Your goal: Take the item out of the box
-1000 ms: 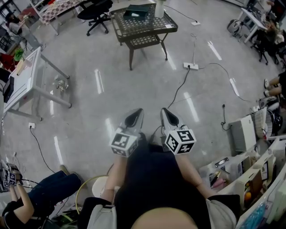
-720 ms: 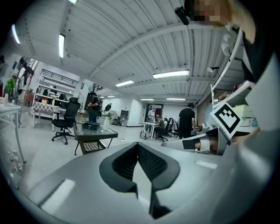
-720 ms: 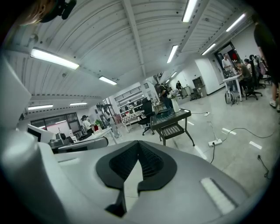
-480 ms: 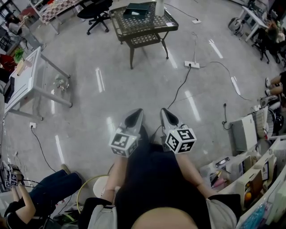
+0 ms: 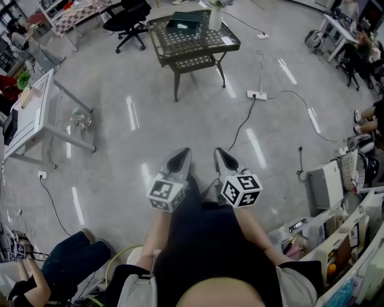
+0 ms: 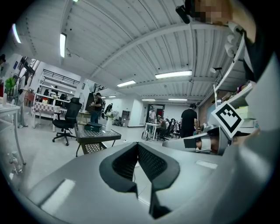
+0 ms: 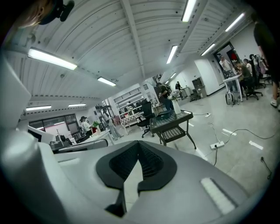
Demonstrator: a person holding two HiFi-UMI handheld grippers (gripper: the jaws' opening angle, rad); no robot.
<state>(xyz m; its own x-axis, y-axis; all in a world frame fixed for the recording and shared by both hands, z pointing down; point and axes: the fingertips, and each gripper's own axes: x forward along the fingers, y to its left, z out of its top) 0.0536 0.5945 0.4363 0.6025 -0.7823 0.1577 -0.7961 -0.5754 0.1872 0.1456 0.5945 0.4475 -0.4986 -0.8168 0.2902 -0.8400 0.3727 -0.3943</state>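
A dark green box (image 5: 183,23) lies on a black metal lattice table (image 5: 193,41) far ahead across the floor, with a white vase (image 5: 215,17) beside it. My left gripper (image 5: 182,152) and right gripper (image 5: 221,151) are held side by side in front of my body, pointing toward the table, far short of it. Both are shut with nothing between the jaws. In the left gripper view the jaws (image 6: 138,144) meet, with the table (image 6: 97,134) and box (image 6: 93,127) beyond. The right gripper (image 7: 140,143) view shows the table (image 7: 173,119) ahead.
A white desk (image 5: 30,114) stands at the left and an office chair (image 5: 129,15) behind the table. A power strip (image 5: 257,95) and cables lie on the floor at right. A seated person (image 5: 60,264) is at lower left; cluttered shelves (image 5: 336,240) line the right.
The table and the floor markings have slid slightly down the head view, so I have come a little closer. Both grippers keep their pose, shut and side by side.
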